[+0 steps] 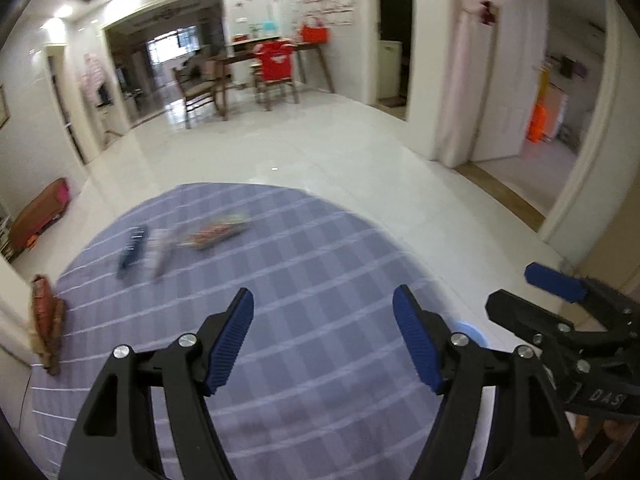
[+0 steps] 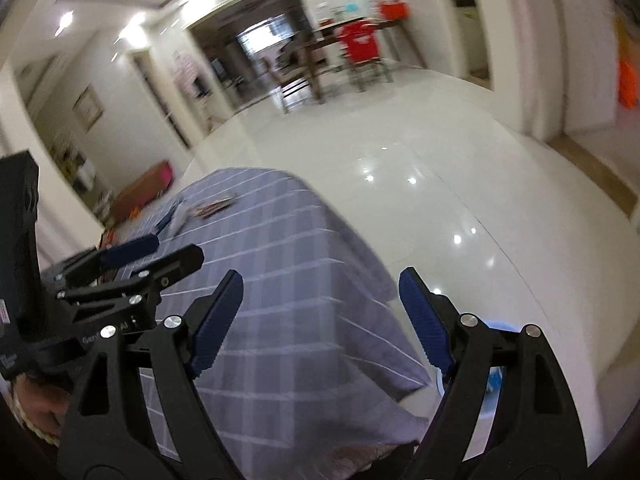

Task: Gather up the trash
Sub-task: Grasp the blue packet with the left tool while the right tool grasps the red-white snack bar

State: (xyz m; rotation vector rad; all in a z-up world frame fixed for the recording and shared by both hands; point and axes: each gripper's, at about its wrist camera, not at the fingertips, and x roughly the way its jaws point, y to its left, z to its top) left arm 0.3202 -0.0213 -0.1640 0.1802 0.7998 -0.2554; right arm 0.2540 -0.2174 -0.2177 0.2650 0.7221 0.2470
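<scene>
left gripper point(image 1: 323, 334): jaws seen wide apart, nothing held
right gripper point(image 2: 321, 320): spread wide too, empty
wrappers point(image 1: 180, 242): blurred, left-centre on checked tablecloth point(image 1: 320, 248)

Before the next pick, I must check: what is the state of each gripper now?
Left gripper: open, holding nothing.
Right gripper: open, holding nothing.

lilac checked tablecloth point(image 1: 304, 280), white floor point(image 1: 360, 148)
</scene>
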